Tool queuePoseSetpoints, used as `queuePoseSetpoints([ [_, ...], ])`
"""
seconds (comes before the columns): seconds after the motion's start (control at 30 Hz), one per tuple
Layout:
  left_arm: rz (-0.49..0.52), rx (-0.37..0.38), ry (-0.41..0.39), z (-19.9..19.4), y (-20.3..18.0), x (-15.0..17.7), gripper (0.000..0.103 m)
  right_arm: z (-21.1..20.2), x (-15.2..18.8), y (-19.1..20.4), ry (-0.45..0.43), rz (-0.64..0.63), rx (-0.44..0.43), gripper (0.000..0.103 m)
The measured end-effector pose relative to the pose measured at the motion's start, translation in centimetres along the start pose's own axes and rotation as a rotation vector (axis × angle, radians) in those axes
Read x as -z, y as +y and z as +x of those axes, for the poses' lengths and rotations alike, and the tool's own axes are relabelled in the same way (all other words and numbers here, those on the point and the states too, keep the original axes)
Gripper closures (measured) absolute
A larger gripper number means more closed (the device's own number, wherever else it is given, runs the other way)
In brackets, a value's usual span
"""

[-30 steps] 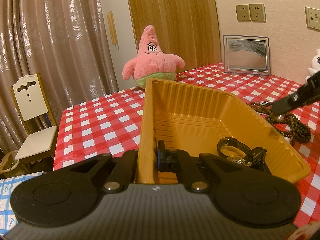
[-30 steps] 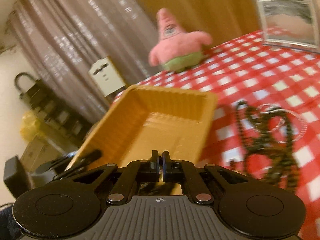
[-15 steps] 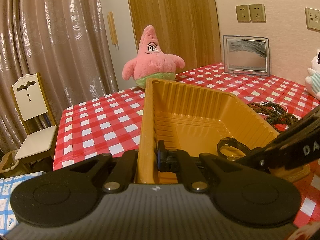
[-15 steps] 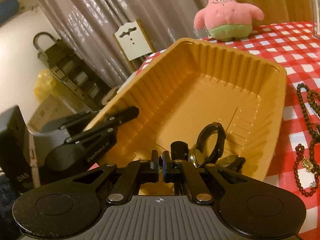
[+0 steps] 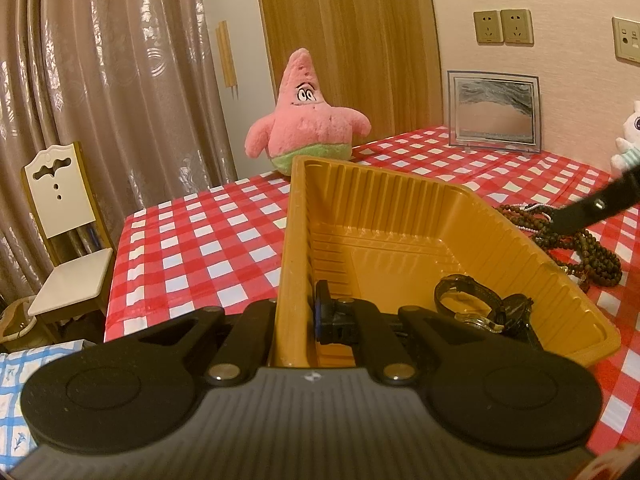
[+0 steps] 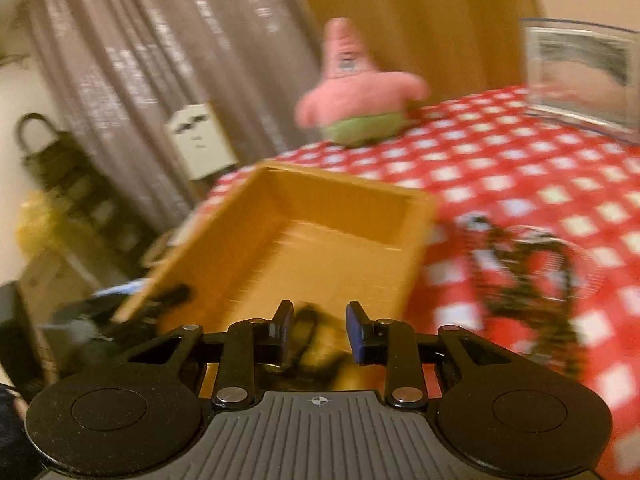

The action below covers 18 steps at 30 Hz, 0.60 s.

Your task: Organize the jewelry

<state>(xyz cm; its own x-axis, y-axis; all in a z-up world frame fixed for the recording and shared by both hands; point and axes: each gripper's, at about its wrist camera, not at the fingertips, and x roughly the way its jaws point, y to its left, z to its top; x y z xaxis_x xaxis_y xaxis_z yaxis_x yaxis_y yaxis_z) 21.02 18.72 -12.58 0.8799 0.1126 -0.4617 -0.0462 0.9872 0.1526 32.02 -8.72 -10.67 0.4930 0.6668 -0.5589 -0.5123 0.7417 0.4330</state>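
Observation:
An orange plastic tray stands on the red-checked table. My left gripper is shut on its near left wall; one finger is hidden outside the wall. A dark wristwatch lies in the tray's near right corner. Brown bead necklaces lie in a heap on the cloth to the tray's right, and my right gripper hovers over them. In the blurred right wrist view the right gripper has its jaws opening. Nothing is pressed between the pads; the tray and the beads lie ahead.
A pink starfish plush sits behind the tray, a glass picture frame stands at the back wall, and a white plush is at the right edge. A white chair stands beyond the table's left edge.
The right gripper swung from the beads to the tray's near right corner, then back over the beads, and its jaws parted. The left gripper and the tray stayed still.

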Motion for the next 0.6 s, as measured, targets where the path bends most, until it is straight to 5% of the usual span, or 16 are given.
queuePoseSetpoints([
  [0.23,0.000,-0.001,0.002,-0.1,-0.1,-0.1,0.099,-1.3,2.7,-3.3,0.079,0.017,0.150,0.074],
  [0.6,0.003,-0.002,0.002,-0.1,-0.2,-0.1,0.099,-0.3,3.8,-4.1,0.112,-0.098,0.222,0.074],
])
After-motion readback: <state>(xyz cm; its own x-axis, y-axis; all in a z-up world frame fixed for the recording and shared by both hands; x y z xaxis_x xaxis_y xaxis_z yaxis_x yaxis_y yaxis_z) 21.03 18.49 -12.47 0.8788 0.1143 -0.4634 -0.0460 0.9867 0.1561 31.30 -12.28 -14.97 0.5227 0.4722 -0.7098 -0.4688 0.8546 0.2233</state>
